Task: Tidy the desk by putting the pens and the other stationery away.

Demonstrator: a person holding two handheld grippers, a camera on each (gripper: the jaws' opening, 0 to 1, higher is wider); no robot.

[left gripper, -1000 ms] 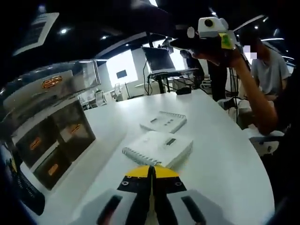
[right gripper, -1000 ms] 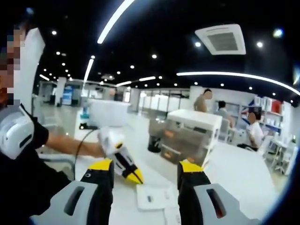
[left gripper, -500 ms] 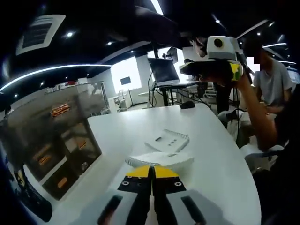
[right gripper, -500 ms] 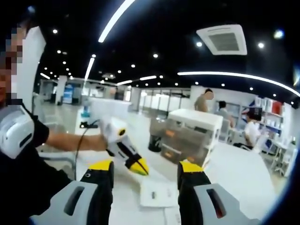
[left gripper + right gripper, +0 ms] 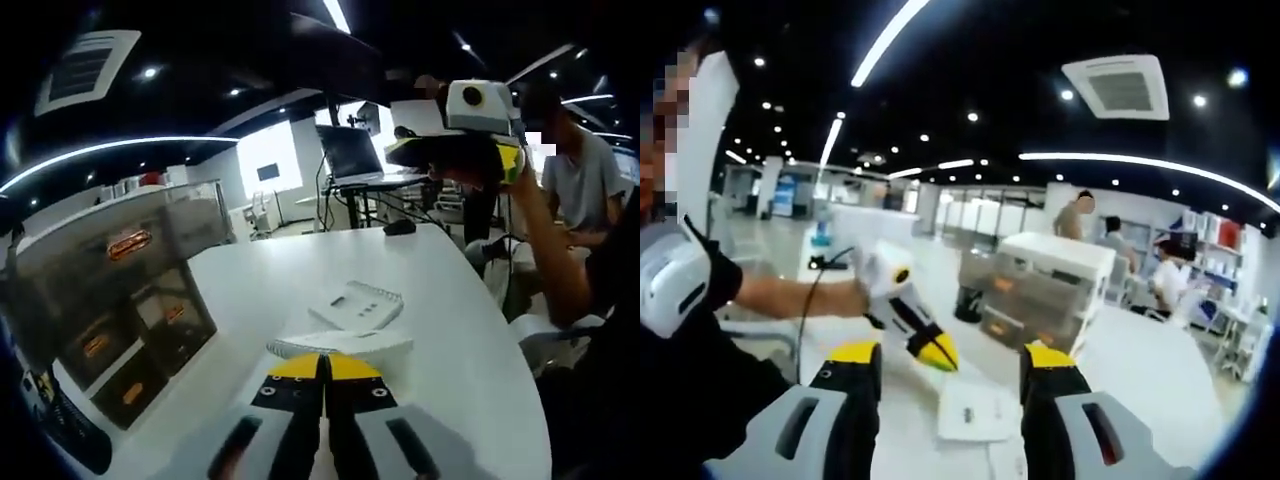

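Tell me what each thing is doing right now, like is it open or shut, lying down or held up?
Left gripper: shut, holding nothing, low over the table.
Right gripper: open, empty, held up in the air.
Near notebook: closed, flat on the table.
Far notebook: closed, flat on the table.
Drawer box: upright at the table's edge, drawers pushed in.
Table: white.

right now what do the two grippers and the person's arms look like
Both grippers have grey bodies, black jaws and yellow tips: the left gripper and the right gripper. In the left gripper view the right gripper carries a white box with a round lens. The person wears a black short sleeve.
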